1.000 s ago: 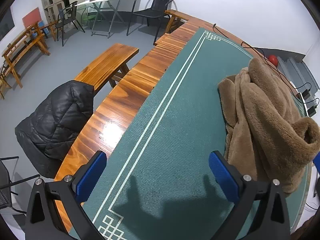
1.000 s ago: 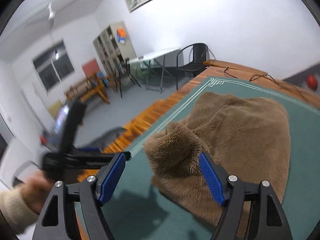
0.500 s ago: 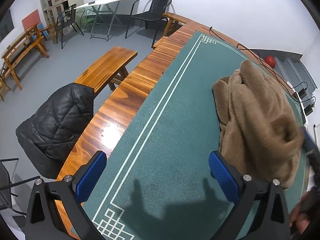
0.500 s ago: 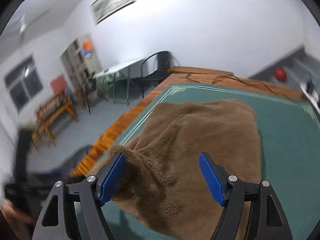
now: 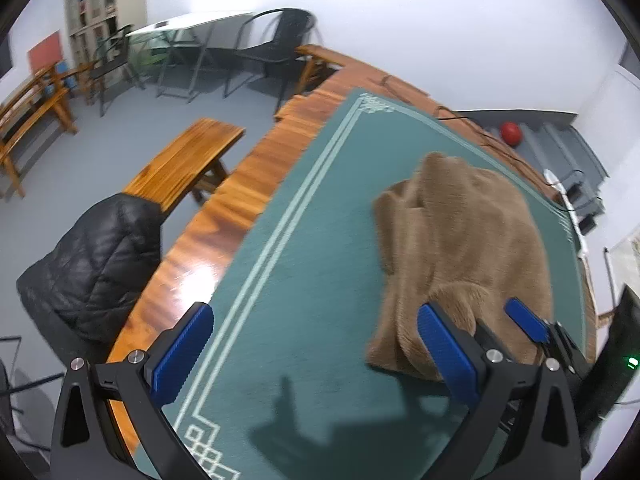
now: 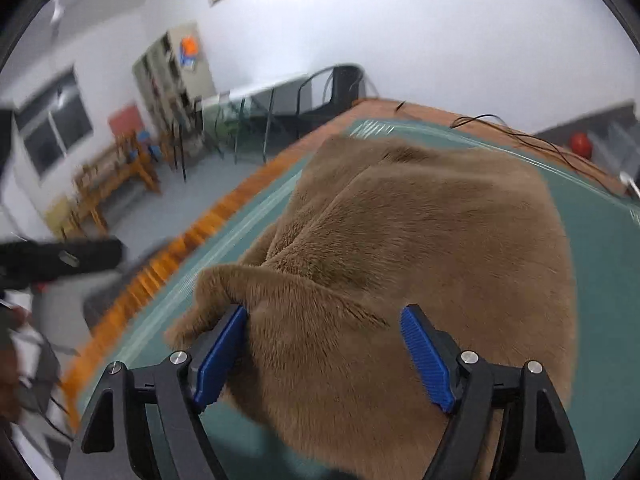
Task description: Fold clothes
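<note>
Your right gripper point(image 6: 322, 354) is spread wide with its pads pressed into the near end of the fleece point(image 6: 420, 240), straddling a raised ridge of pile. Nothing is pinched yet. It looks set up to bite that bunched edge for a fold.

Your left gripper point(image 5: 316, 352) is wide open and empty over bare mat point(image 5: 320, 240), left of the fleece and probably waiting to take a second corner.

The fleece lies heaped on the mat's right half, unfolded.

- Black jacket point(image 5: 92, 268) draped beside the counter point(image 5: 240, 184)
- Wooden bench point(image 5: 184, 160) just beyond it
- Red ball point(image 5: 511, 133) on the floor
- Black chair point(image 5: 276, 40) by the wall
</note>
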